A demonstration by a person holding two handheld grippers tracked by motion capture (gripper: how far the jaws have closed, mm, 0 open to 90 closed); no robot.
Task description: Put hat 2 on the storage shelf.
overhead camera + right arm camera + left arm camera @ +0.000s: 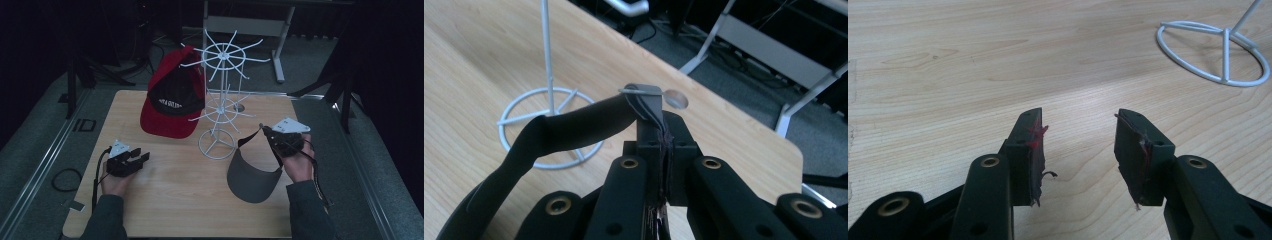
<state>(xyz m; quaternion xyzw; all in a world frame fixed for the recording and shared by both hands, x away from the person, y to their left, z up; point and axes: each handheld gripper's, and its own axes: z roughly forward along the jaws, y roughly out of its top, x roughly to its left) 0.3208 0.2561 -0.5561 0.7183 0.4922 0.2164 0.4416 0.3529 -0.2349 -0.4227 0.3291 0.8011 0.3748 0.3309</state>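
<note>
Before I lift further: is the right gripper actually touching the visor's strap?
Touching. The right gripper view shows the right gripper shut, its fingers pinching the strap of the visor between them.

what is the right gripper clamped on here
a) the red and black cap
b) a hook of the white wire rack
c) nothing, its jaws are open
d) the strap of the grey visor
d: in the right gripper view the right gripper has its jaws pressed together on the strap end of the grey visor, whose brim hangs below that hand in the high view, while the red and black cap hangs on the white wire rack.
</note>
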